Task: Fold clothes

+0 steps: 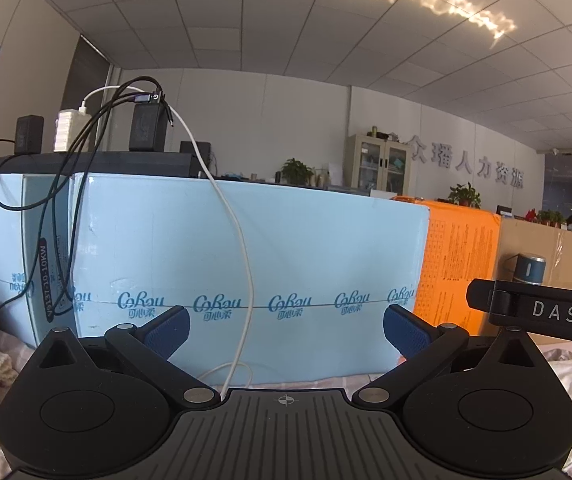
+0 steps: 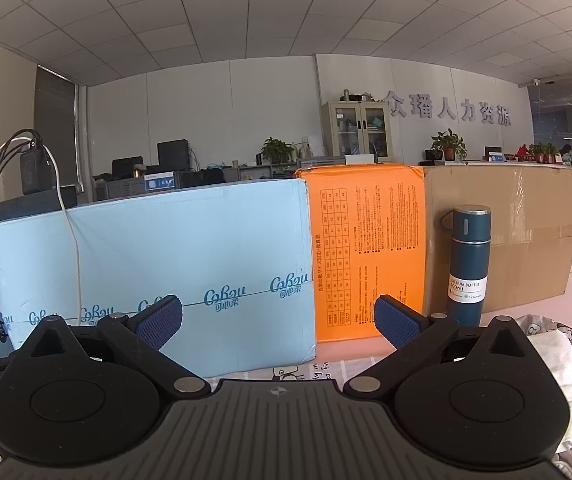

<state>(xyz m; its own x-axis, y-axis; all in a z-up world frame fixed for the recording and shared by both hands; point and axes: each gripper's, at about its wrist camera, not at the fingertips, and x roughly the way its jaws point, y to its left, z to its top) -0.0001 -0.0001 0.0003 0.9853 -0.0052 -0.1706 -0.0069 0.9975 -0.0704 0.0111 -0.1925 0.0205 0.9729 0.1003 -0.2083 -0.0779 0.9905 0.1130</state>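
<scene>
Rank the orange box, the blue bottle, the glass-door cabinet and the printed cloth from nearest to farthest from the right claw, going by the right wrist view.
1. Printed cloth: on the table, just right of the right claw.
2. Blue bottle: upright, ahead to the right, in front of a brown box.
3. Orange box: straight ahead; close to the bottle, seemingly slightly behind.
4. Glass-door cabinet: against the far wall.

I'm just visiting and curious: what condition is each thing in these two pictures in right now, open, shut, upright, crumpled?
Left hand-held gripper: open, nothing between its fingers.
Right hand-held gripper: open, holding nothing.
Vacuum bottle: upright, cap on.
Patterned garment: crumpled in a heap, not folded.
Light blue box: closed, standing on its side.
Orange box: closed, standing between the blue and brown boxes.
Brown cardboard box: taped shut.
White cable: hanging loose down the blue box.
</scene>
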